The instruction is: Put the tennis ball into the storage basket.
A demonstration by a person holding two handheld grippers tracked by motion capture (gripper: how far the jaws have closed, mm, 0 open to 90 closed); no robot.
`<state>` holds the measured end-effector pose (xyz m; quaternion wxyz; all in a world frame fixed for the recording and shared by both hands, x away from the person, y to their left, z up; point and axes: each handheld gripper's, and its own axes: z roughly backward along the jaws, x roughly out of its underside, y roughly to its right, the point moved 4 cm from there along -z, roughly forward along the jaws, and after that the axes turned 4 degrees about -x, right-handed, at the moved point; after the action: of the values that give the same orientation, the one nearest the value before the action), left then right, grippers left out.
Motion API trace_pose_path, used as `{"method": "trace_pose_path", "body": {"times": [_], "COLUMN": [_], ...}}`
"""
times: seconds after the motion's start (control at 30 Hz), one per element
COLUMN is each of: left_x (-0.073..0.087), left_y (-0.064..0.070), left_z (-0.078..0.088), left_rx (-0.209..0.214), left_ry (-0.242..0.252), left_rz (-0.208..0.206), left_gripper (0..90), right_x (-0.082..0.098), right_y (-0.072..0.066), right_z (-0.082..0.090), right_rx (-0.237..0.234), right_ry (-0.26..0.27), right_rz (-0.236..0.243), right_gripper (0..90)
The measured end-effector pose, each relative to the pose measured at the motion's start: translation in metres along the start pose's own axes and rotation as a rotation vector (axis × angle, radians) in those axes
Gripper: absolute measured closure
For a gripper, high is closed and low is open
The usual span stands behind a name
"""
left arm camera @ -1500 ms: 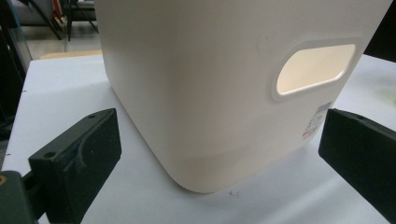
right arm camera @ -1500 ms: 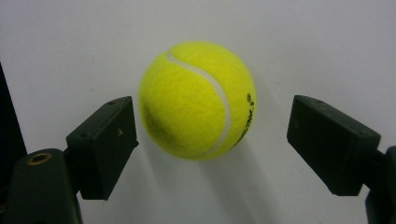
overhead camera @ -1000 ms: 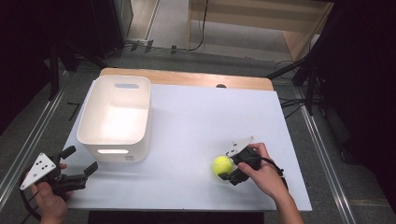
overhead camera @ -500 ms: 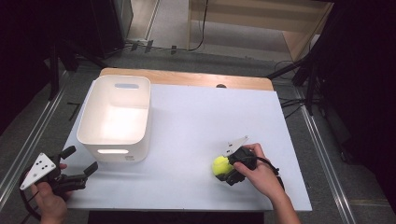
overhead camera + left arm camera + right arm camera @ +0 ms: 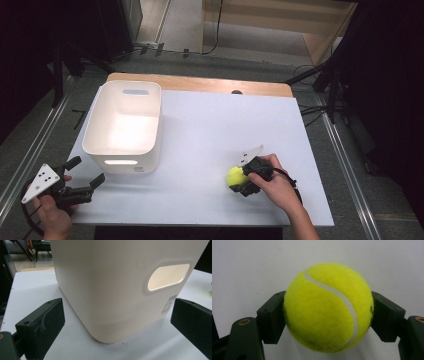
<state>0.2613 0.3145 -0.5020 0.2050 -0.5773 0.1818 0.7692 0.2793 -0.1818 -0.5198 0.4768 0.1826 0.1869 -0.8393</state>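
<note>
Tongs (image 5: 328, 315) just closed, pressing tennis ball (image 5: 328, 307).

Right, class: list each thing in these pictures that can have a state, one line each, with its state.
Tennis ball: on the table, clamped between the right claw's jaws.
Right claw: shut on the ball, having just closed.
Left claw: open, facing the bin, holding nothing.
White bin: upright, empty.
</note>
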Motion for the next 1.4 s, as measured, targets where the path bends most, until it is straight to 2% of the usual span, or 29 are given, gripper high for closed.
{"method": "trace_pose_path", "body": {"times": [0.5,0.57,0.77,0.97,1.4], "left_x": [0.0,0.0,0.0,0.0,0.0], "left_y": [0.0,0.0,0.0,0.0,0.0], "left_z": [0.0,0.0,0.0,0.0,0.0], "left_rx": [0.0,0.001,0.0,0.001,0.001], "left_ry": [0.0,0.0,0.0,0.005,0.003], "left_rz": [0.0,0.0,0.001,0.007,0.004], "left_gripper": [0.0,0.0,0.0,0.0,0.0], "right_x": [-0.004,-0.005,-0.01,-0.014,-0.029], "right_y": [0.001,0.001,0.003,0.004,0.006], "right_z": [0.008,0.011,0.018,0.024,0.035], "right_rx": [-0.006,0.0,-0.023,-0.015,-0.023], "right_ry": [0.002,0.004,0.009,0.009,0.005], "right_rz": [0.013,0.019,0.024,0.023,0.057], "right_gripper": [23.5,23.5,23.5,23.5,23.5]}}
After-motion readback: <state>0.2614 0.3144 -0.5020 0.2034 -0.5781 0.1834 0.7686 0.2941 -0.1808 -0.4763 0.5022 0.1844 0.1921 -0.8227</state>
